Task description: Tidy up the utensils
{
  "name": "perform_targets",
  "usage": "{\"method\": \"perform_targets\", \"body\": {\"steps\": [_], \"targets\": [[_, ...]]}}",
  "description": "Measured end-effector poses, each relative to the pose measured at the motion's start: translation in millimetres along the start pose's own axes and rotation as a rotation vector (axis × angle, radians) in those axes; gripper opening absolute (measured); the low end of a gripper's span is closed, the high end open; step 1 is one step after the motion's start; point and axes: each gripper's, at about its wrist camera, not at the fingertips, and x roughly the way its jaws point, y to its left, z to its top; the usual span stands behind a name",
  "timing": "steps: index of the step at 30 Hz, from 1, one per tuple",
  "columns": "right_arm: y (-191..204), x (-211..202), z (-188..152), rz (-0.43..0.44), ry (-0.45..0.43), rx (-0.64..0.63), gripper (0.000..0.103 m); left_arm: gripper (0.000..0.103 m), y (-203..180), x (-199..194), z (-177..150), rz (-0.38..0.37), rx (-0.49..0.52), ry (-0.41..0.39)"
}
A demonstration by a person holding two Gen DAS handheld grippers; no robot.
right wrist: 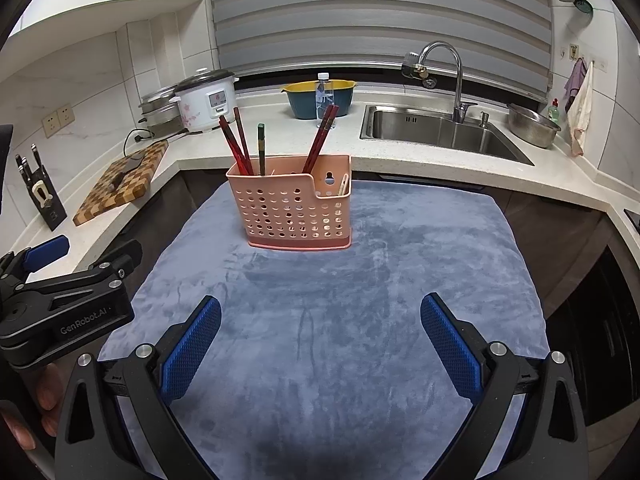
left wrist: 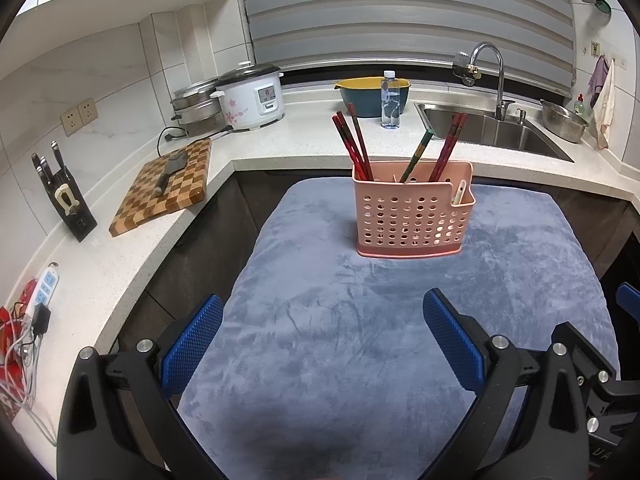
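A pink perforated utensil holder (left wrist: 412, 216) stands upright on a grey-blue cloth (left wrist: 340, 340). It also shows in the right wrist view (right wrist: 294, 212). Several red chopsticks (left wrist: 352, 144) and one dark green chopstick (left wrist: 418, 156) stand in its big compartment. A pale utensil (left wrist: 459, 193) sits in its small side pocket. My left gripper (left wrist: 322, 336) is open and empty above the cloth, well short of the holder. My right gripper (right wrist: 320, 340) is open and empty too, at about the same distance. The left gripper's body (right wrist: 64, 304) shows at the left of the right wrist view.
A white counter wraps around behind. On it are a checkered cutting board with a cleaver (left wrist: 168, 184), a knife block (left wrist: 60, 192), a rice cooker (left wrist: 250, 96), a water bottle (left wrist: 391, 98) and a bowl (left wrist: 372, 94). A steel sink (left wrist: 492, 130) with a tap lies at back right.
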Motion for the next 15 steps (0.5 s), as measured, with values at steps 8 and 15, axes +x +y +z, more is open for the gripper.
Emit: {"method": "perform_targets", "body": {"steps": [8,15], "targets": [[0.5,1.2,-0.1,-0.001,0.0,0.002,0.096,0.096,-2.4,0.0,1.2,0.009,0.003,-0.011],[3.2,3.3,-0.9,-0.005,0.002,0.008,0.096,0.096,-3.7,0.0,1.5,0.012,0.005,-0.012]]}}
